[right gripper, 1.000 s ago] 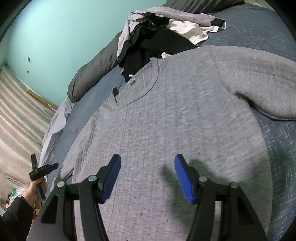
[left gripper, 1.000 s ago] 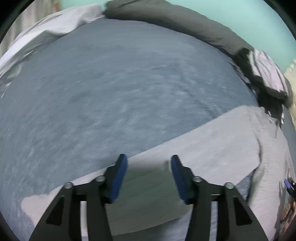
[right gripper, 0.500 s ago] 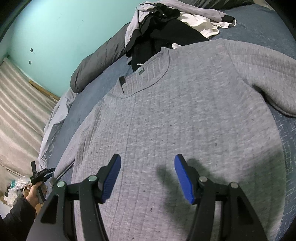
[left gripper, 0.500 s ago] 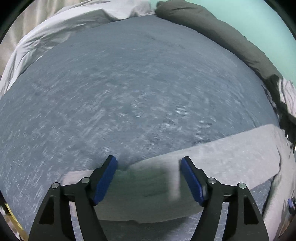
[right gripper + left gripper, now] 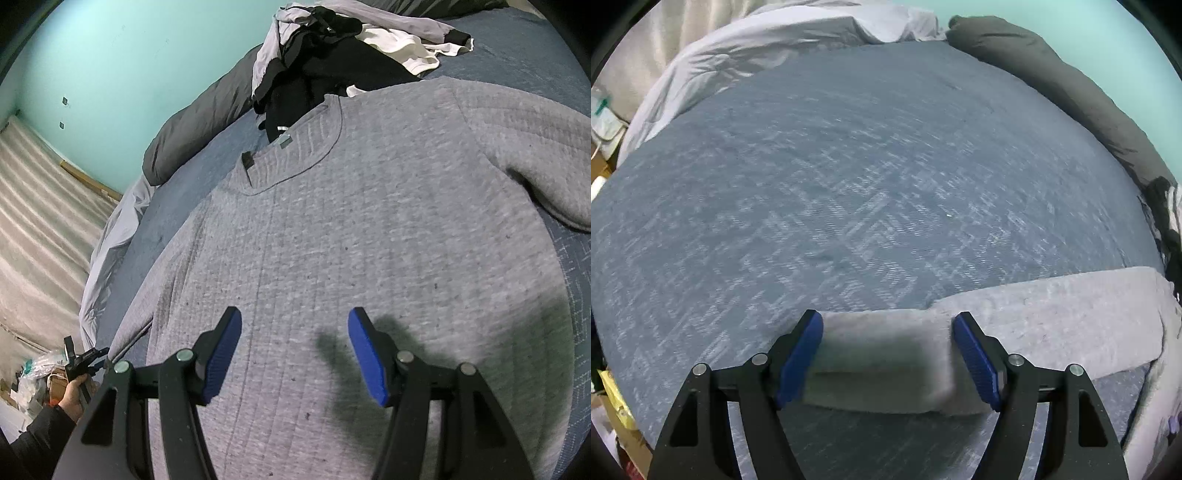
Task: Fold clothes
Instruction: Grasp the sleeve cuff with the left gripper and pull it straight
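Grey sweater (image 5: 369, 236) lies flat, front up, on the bed (image 5: 849, 166) with its blue patterned cover. Clothes pile (image 5: 332, 48) of black, white and grey pieces sits just past the collar, touching it. Dark bolster (image 5: 1071, 92) runs along the teal wall (image 5: 129, 55); a pale sheet (image 5: 757, 48) is bunched at the bed's far edge. Small grey tag at the neckline, no readable writing.

Left gripper (image 5: 886, 354) is angled steeply down over the end of the left sleeve (image 5: 1015, 325), which stretches out across the cover. Its fingers have just been opening and now stand wide with the cuff between them, pads not pressing on it. Right view shows the person's left hand (image 5: 75, 395), dark sleeve, on that tool at the bed's edge.

Right gripper (image 5: 293, 354) hovers over the sweater's lower chest, tilted down, fingers apart, nothing between them; its shadow falls on the knit. Right sleeve (image 5: 535, 155) bends along the body's side.
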A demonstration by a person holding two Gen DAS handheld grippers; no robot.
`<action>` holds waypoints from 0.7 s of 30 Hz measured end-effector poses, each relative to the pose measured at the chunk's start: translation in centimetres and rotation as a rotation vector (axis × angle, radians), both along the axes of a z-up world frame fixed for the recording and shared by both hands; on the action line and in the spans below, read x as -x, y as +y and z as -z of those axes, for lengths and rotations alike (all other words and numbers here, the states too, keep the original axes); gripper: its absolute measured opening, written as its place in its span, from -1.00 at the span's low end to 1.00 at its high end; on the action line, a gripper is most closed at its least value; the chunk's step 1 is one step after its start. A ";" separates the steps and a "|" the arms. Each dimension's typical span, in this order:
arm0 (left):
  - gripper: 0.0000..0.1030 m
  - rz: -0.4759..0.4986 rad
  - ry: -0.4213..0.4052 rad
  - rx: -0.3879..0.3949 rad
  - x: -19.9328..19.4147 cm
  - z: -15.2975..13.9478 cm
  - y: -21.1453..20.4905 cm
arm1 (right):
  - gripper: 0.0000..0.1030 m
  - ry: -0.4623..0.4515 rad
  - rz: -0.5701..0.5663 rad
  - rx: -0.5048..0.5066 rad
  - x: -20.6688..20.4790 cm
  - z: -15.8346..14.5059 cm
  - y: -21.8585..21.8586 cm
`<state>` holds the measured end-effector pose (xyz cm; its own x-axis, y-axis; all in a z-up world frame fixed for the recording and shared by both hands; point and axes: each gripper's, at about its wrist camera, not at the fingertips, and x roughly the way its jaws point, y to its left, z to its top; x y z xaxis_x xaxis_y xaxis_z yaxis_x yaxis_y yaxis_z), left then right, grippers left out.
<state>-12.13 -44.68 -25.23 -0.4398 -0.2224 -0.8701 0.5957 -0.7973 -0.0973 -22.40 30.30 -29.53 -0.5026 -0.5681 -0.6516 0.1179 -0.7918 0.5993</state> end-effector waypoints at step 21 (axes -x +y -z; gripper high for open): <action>-0.87 0.135 0.021 0.050 1.5 -2.4 1.6 | 0.19 0.003 -0.002 0.002 -0.1 0.0 -0.3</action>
